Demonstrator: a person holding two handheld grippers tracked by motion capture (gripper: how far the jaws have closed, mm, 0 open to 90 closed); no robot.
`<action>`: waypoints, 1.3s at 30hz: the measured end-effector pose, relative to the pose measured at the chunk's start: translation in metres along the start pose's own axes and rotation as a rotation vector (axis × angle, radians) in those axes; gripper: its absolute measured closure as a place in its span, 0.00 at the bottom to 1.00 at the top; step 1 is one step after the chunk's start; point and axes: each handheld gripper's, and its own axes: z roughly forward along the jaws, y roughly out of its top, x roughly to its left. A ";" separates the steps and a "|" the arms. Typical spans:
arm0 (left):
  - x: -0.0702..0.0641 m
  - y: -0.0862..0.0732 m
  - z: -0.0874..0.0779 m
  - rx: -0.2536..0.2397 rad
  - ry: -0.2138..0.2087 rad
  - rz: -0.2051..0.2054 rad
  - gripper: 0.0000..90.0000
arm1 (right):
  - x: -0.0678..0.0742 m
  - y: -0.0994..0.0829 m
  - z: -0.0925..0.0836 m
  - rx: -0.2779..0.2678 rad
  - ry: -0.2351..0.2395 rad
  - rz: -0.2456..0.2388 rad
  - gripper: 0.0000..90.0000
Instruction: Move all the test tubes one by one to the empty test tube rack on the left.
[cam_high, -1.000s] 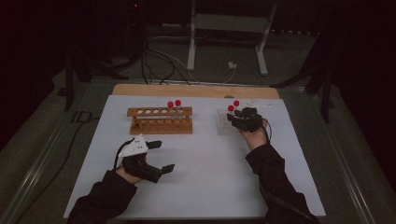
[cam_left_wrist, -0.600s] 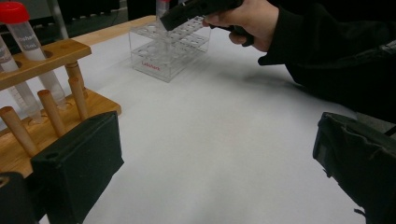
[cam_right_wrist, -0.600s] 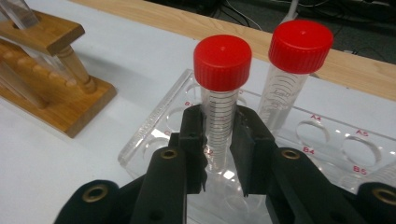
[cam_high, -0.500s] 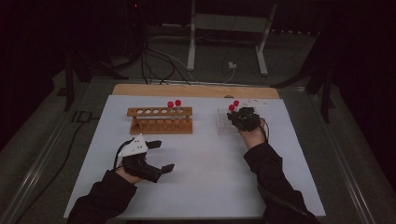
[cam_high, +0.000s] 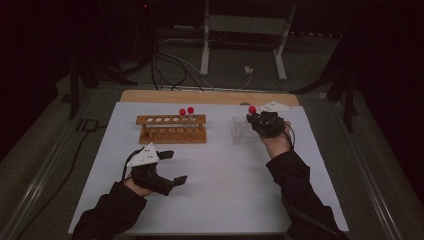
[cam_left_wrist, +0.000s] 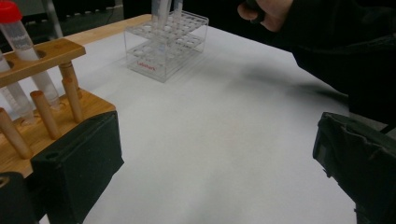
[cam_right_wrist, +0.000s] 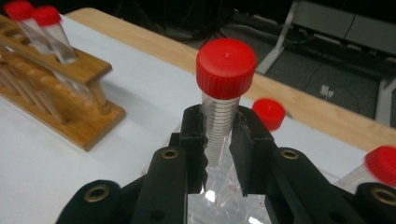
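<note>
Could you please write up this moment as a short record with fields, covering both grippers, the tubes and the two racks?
right gripper: shut on a red-capped tube, above the clear rack
left gripper: open, holding nothing, low over the white sheet
wooden rack: two red-capped tubes at its right end
clear rack: other capped tubes standing in it
work in hand: tube being taken from the clear rack, probably for the wooden one

Jaws of the right gripper (cam_right_wrist: 217, 149) are covering the lower part of the held tube (cam_right_wrist: 223, 98), so its tip is not showing. The wooden rack (cam_left_wrist: 35, 100) is running off the left edge in the left gripper view, its tubes (cam_left_wrist: 21, 44) cut at the top. The clear rack (cam_high: 244, 131) is sitting partly behind the right hand (cam_high: 276, 144), hole count too small to read.
</note>
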 end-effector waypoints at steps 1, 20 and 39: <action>0.000 0.001 0.000 -0.005 0.000 0.001 0.02 | 0.001 0.002 -0.003 -0.007 0.001 -0.004 0.84; -0.009 0.022 0.005 -0.013 -0.027 0.053 0.03 | 0.047 0.003 -0.041 -0.021 0.191 -0.090 0.84; -0.016 0.052 0.033 -0.017 -0.066 0.116 0.09 | 0.106 -0.030 -0.043 0.054 0.387 -0.150 0.84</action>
